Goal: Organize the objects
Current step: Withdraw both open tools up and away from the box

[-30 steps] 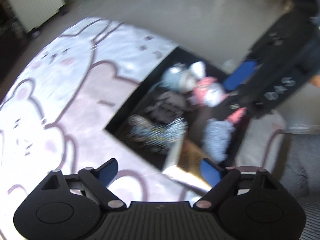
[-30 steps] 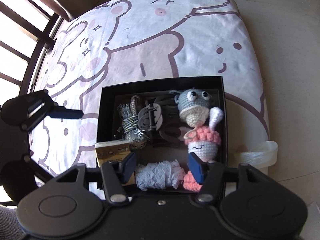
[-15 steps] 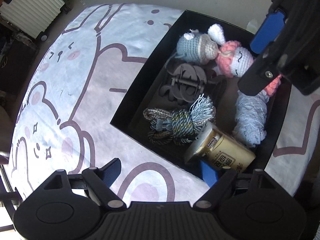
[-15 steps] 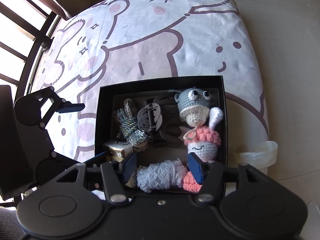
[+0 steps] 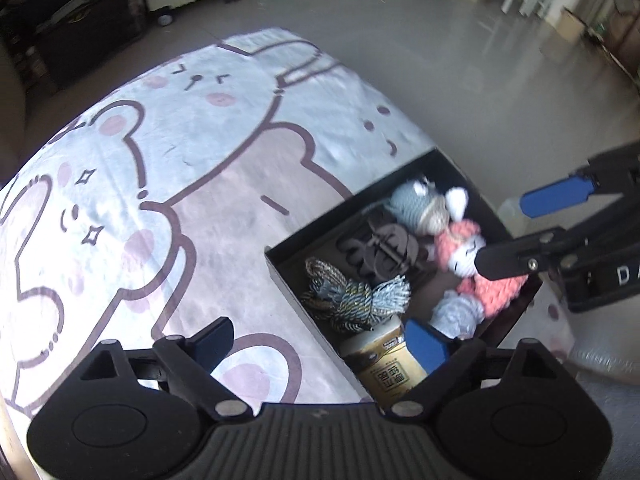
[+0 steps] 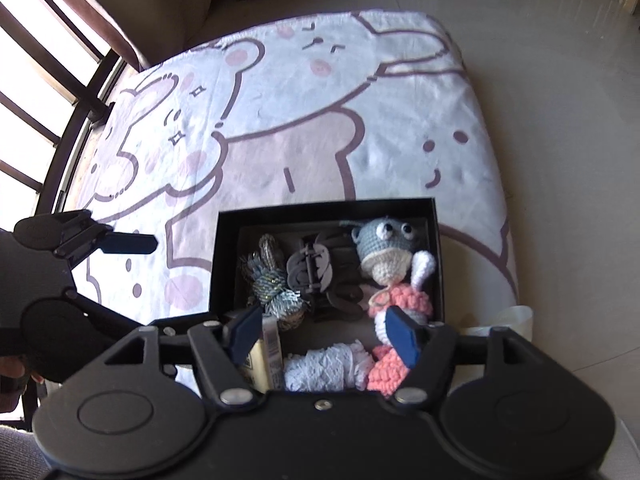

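Black plastic left gripper (image 5: 320,346) and right gripper (image 6: 324,330), each with blue finger pads, silver screws, ribbed base.

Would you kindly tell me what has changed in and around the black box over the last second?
The gold labelled can, lying flat in the black box a second ago, now stands tipped up in its near-left corner. The left gripper swung over, then drew back, jaws open. The crocheted dolls and right gripper stayed.

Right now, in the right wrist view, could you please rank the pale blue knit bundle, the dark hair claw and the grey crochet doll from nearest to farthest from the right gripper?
1. Pale blue knit bundle: at the box's near edge, just beyond the right gripper.
2. Dark hair claw: mid-box, slightly left.
3. Grey crochet doll: toward the far wall, right side.
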Action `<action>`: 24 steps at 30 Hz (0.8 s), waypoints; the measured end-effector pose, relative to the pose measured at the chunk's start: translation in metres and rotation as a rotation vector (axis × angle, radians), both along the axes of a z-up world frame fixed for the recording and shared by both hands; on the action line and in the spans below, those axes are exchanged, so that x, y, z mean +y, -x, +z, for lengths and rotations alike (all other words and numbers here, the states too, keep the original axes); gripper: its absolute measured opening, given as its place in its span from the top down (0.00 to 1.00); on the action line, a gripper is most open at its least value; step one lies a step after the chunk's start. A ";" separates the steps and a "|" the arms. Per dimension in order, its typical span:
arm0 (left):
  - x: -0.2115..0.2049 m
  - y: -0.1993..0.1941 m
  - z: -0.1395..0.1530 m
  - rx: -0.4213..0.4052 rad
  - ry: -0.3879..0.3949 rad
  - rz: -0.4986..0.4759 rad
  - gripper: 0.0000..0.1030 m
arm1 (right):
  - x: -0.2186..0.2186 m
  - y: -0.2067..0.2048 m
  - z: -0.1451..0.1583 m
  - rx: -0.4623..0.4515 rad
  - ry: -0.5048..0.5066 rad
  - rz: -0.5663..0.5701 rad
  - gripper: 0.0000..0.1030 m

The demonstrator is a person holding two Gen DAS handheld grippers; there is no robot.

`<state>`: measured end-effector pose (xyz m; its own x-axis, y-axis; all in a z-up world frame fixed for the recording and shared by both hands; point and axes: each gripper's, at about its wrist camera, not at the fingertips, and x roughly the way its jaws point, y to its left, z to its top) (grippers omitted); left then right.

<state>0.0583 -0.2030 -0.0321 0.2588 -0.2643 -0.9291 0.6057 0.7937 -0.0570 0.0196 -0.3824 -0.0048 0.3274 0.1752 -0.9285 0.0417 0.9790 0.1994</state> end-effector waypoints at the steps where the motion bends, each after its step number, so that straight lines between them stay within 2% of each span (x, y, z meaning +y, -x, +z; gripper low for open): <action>1: 0.002 0.001 0.005 -0.007 0.009 0.026 0.09 | 0.000 0.001 0.004 -0.012 0.011 -0.005 0.25; 5: 0.015 0.004 0.024 -0.030 0.036 0.135 0.06 | -0.002 0.008 0.017 -0.043 0.061 -0.041 0.13; 9: 0.024 0.013 0.040 -0.045 0.053 0.210 0.06 | -0.006 0.020 0.024 -0.047 0.077 -0.081 0.11; 12: 0.031 0.022 0.045 -0.039 0.067 0.239 0.05 | -0.009 0.029 0.029 -0.055 0.093 -0.104 0.02; 17: 0.034 0.030 0.050 -0.068 0.028 0.278 0.05 | -0.010 0.039 0.037 -0.057 0.108 -0.108 0.00; 20: 0.036 0.033 0.053 -0.064 0.025 0.301 0.00 | -0.009 0.045 0.042 -0.061 0.121 -0.108 0.00; 24: 0.038 0.037 0.058 -0.067 0.032 0.310 0.00 | -0.010 0.052 0.044 -0.058 0.139 -0.113 0.00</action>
<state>0.0213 -0.1653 0.0256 0.3916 -0.1920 -0.8999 0.3381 0.9396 -0.0533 -0.0327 -0.3922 0.0389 0.3918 0.0060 -0.9200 0.1454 0.9870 0.0683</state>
